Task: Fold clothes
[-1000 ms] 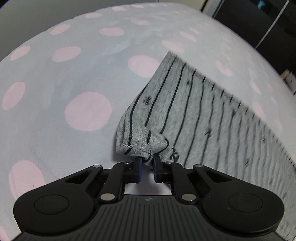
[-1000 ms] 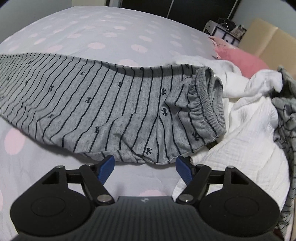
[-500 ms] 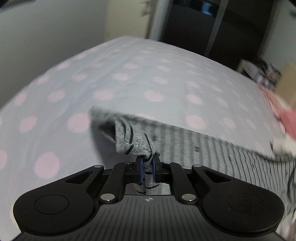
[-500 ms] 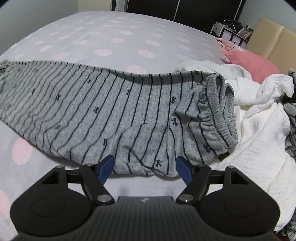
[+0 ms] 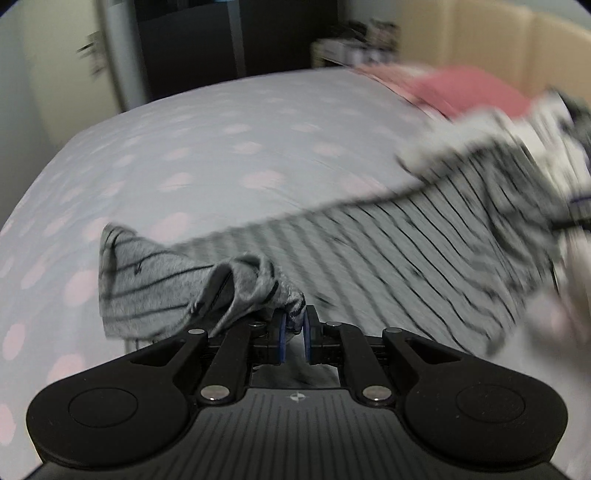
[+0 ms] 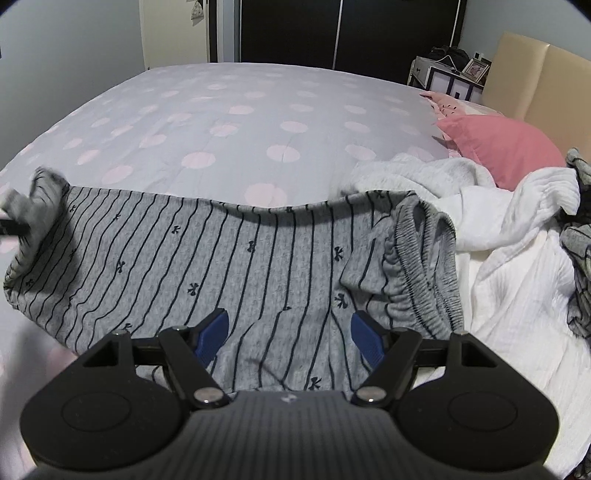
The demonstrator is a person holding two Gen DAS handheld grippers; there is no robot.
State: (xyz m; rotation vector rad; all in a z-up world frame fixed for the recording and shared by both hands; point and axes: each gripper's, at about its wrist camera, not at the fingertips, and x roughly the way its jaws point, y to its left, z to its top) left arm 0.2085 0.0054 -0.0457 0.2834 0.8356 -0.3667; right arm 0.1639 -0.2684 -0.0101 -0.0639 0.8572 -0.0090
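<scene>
Grey striped trousers [image 6: 240, 258] with small bow prints lie stretched across the bed, their elastic waistband [image 6: 421, 266] bunched at the right. My left gripper [image 5: 294, 326] is shut on the bunched leg end [image 5: 255, 284], lifted off the sheet; the rest of the trousers [image 5: 424, 251] trail blurred to the right. In the right wrist view that lifted end [image 6: 37, 206] shows at the far left. My right gripper [image 6: 288, 334] hovers open over the trousers near the waistband, nothing pinched between its blue pads.
The bed sheet [image 6: 258, 122] is pale grey with pink dots. A heap of white laundry [image 6: 517, 251] and a pink pillow [image 6: 506, 151] lie at the right. A beige headboard [image 6: 535, 77] and dark wardrobe [image 6: 332, 33] stand behind.
My left gripper has swung fast across the bed with the leg end held and rolled, lifting it toward the waistband side. The right gripper has edged forward over the trousers, still open.
</scene>
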